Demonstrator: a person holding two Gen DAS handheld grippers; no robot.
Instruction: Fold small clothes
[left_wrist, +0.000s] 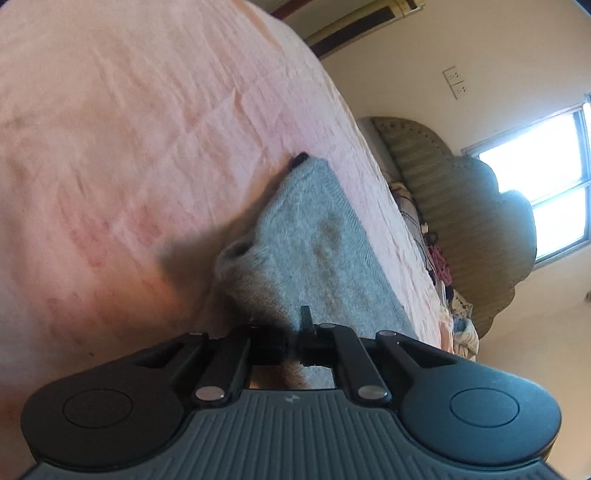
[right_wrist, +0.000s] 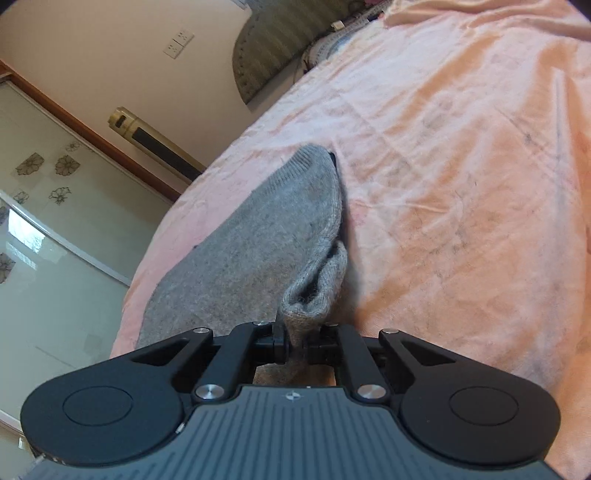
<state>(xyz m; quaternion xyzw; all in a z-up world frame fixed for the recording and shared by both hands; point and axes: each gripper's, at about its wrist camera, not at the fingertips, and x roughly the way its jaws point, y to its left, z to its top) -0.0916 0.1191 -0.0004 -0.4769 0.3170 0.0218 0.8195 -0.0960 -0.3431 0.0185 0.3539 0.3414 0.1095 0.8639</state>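
A grey knit garment (left_wrist: 314, 240) lies on the pink bedsheet (left_wrist: 129, 147). My left gripper (left_wrist: 295, 339) is shut on one corner of it, near the lens. At the garment's far end in this view a black fingertip (left_wrist: 298, 159) of the other gripper shows. In the right wrist view the same grey garment (right_wrist: 258, 251) stretches away over the pink sheet (right_wrist: 461, 184). My right gripper (right_wrist: 295, 343) is shut on a folded edge of it. The cloth hangs taut between the two grippers, partly lifted off the bed.
A padded green headboard (left_wrist: 461, 221) with a heap of mixed clothes (left_wrist: 443, 266) stands at the bed's end. A window (left_wrist: 546, 177) and wall sockets (left_wrist: 456, 82) are behind. In the right wrist view a glass wardrobe door (right_wrist: 55, 221) with flower decals stands beside the bed.
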